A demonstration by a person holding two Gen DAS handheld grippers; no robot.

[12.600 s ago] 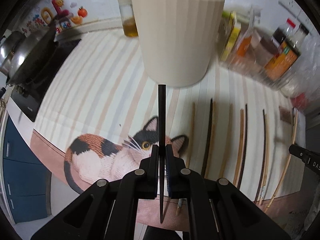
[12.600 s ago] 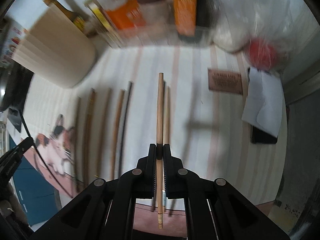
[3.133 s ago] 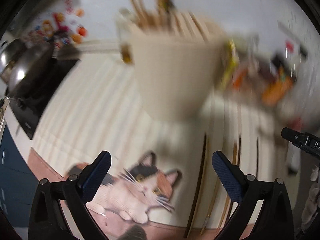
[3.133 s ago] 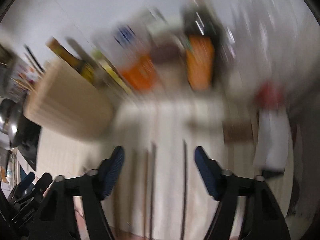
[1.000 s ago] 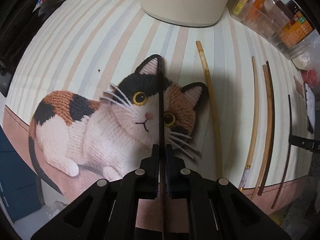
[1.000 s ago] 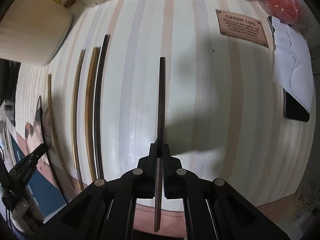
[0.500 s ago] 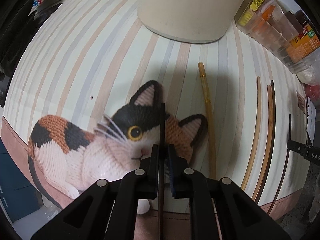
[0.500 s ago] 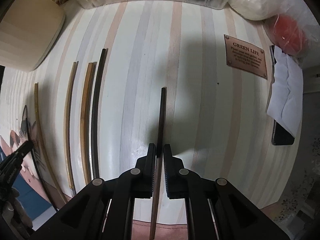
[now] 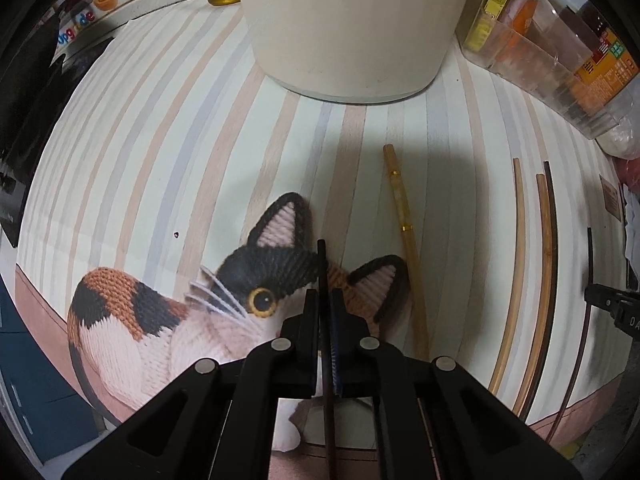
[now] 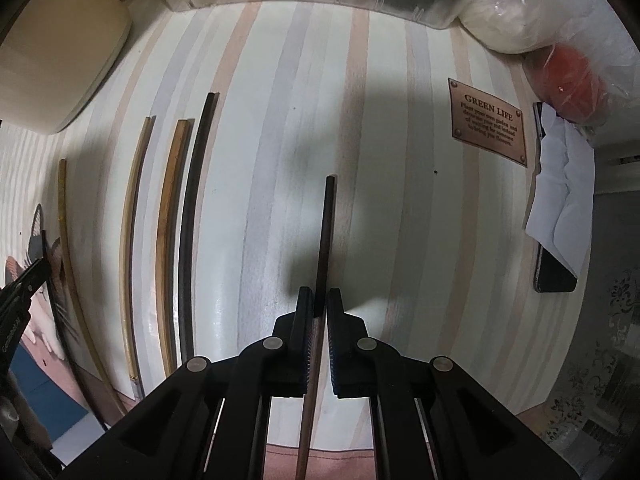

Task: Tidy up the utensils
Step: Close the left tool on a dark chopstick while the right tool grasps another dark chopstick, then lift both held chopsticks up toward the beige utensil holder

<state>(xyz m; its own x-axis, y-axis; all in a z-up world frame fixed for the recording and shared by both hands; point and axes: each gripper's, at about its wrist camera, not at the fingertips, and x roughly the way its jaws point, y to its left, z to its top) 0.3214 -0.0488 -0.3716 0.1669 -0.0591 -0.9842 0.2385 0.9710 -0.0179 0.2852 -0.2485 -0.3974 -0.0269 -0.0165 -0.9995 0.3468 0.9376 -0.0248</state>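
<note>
Now a black chopstick [image 9: 322,264] is clamped between the narrow jaws of the left hand-held gripper [image 9: 325,296], its tip standing over the cat print [image 9: 160,320] on the striped table [image 9: 140,120]; a dark brown chopstick [image 10: 326,232] is pinched in the same way by the right hand-held gripper [image 10: 316,296], and it runs back under the jaws towards the camera. Three seconds ago both pairs of jaws were spread wide with nothing in them; since then one stick has been taken up by each, so two more utensils are judged to be in transit. Over the last second the cat print has slid lower in the left view and less of the black stick is shown beyond the jaws.

Just beside the cat's ear an amber chopstick [image 9: 404,216] with gold bands is left flat on the table; further right, a pale chopstick [image 10: 134,220], a brown one [image 10: 168,220] and a black one [image 10: 192,200] are laid side by side, apart from each other and untouched.

Beyond them the cream utensil holder [image 9: 352,20] is seen larger than a second ago, which suggests that the left stick is being carried towards it; its top is cut off by the frame, so its slots cannot be checked. Four sticks are counted as still to be collected.
</note>
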